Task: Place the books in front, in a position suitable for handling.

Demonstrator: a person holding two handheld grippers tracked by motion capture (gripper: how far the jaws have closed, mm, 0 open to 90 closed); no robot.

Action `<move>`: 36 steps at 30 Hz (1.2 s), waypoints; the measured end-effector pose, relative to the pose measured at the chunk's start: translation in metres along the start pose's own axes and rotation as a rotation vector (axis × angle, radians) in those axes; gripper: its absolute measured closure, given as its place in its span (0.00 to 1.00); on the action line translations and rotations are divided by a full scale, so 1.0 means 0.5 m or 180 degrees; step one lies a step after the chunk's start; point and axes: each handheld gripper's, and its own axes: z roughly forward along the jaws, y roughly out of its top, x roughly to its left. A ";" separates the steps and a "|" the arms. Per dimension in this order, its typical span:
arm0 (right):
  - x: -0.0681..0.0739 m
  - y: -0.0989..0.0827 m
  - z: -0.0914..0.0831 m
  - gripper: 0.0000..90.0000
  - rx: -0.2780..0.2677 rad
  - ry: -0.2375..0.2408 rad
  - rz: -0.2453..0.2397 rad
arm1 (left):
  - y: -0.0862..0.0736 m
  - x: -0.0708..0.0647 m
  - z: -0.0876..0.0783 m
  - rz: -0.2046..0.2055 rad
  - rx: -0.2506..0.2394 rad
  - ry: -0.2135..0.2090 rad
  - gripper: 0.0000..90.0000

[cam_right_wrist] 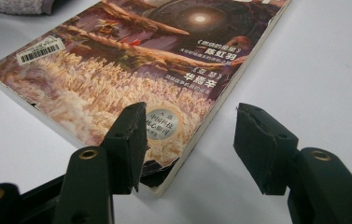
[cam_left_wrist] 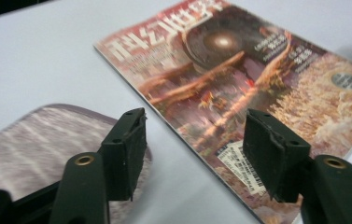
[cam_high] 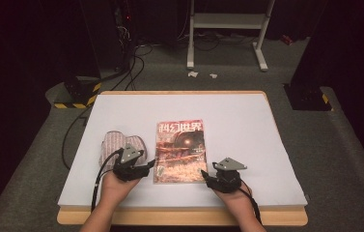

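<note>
A magazine (cam_high: 180, 150) with a reddish cover and Chinese lettering lies flat in the middle of the white table top (cam_high: 247, 130). A folded striped grey cloth (cam_high: 114, 142) lies just to its left. My left gripper (cam_high: 151, 165) hovers at the magazine's near left corner, over the gap between cloth and magazine. In the left gripper view its jaws stand open (cam_left_wrist: 194, 140) above the magazine (cam_left_wrist: 239, 79) edge and the cloth (cam_left_wrist: 29, 140), holding nothing. My right gripper (cam_high: 203, 175) sits at the near right corner. Its jaws (cam_right_wrist: 190, 140) are open astride the magazine (cam_right_wrist: 131, 60) edge, touching nothing.
The table's wooden front edge (cam_high: 179, 217) runs just behind my hands. Beyond the table, a white metal stand (cam_high: 228, 21) rests on the grey floor, with black cables (cam_high: 131, 67) and a yellow-and-black striped base (cam_high: 76, 94) at the far left.
</note>
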 end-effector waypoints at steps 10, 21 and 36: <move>0.005 0.000 0.002 0.49 0.0018 0.0039 -0.0005 | -0.008 0.103 -0.068 -0.0104 -0.0097 0.0351 0.33; 0.004 0.000 0.002 0.47 0.0017 0.0002 -0.0004 | -0.050 0.182 -0.072 -0.0428 0.0118 0.0532 0.14; -0.057 0.015 -0.032 0.44 0.0047 -0.0262 -0.0109 | -0.103 0.201 -0.008 -0.0544 0.0610 0.0455 0.13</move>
